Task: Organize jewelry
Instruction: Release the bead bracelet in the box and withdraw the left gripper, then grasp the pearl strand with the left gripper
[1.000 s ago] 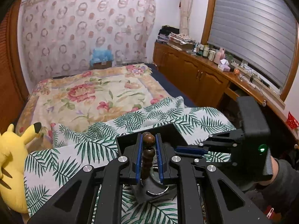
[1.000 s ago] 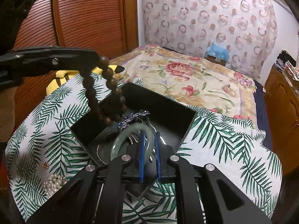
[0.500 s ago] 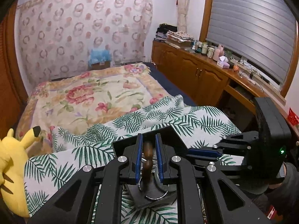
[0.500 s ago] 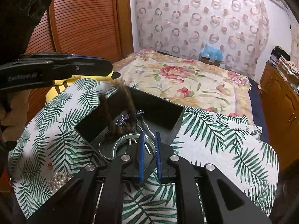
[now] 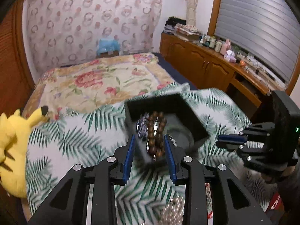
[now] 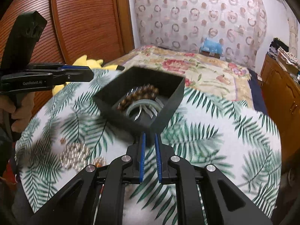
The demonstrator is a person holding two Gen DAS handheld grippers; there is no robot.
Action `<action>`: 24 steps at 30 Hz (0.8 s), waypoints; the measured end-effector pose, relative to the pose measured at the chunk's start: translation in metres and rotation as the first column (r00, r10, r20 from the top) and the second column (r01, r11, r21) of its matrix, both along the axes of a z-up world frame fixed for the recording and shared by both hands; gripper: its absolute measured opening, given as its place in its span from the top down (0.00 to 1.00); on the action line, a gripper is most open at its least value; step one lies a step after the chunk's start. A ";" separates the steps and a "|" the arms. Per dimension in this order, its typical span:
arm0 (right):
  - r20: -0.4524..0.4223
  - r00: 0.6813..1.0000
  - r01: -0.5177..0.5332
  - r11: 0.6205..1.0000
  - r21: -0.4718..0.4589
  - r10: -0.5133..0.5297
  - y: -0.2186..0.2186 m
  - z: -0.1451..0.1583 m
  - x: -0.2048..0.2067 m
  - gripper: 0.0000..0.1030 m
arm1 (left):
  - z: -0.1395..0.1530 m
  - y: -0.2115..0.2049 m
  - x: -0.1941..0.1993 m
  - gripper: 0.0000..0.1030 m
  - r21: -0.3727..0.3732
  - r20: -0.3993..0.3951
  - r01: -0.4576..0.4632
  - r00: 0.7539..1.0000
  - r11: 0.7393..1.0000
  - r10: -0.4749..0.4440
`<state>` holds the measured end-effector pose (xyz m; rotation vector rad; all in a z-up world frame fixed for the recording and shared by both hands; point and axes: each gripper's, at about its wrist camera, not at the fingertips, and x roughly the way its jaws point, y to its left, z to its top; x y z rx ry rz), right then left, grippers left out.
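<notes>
A black open box (image 6: 165,101) stands on a palm-leaf cloth (image 6: 215,140). In it lie a brown wooden bead bracelet (image 6: 139,95), a pale green bangle (image 6: 142,104) and silver pieces. The bracelet also shows in the left wrist view (image 5: 155,131) inside the box (image 5: 187,110). My left gripper (image 5: 150,146) is open and empty, just short of the box. My right gripper (image 6: 149,140) has its jaws close together at the box's near corner; whether it grips the wall is unclear. A pearl cluster (image 6: 75,154) and a small gold piece (image 6: 62,140) lie on the cloth.
A yellow plush toy (image 5: 11,150) lies at the cloth's left edge. A floral bedspread (image 5: 97,82) stretches behind. Wooden cabinets (image 5: 202,63) with bottles run along the right wall. A slatted wooden door (image 6: 75,18) is on the left.
My left gripper opened and let the wooden bead bracelet drop into the box, then drew back. My right gripper pulled back toward the box's near corner.
</notes>
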<state>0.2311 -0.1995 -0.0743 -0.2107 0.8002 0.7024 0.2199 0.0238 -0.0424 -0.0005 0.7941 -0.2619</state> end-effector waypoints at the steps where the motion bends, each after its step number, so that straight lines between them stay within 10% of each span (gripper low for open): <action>1: -0.004 1.000 -0.001 1.000 -0.004 0.001 0.001 -0.002 -0.003 0.87 | -0.005 0.001 -0.004 0.71 0.002 -0.013 -0.002 1.000 1.000 0.002; 24: -0.080 0.996 -0.044 0.988 -0.145 0.033 0.010 -0.039 -0.038 0.78 | -0.062 0.023 -0.063 0.70 -0.005 -0.147 -0.047 0.988 0.999 0.046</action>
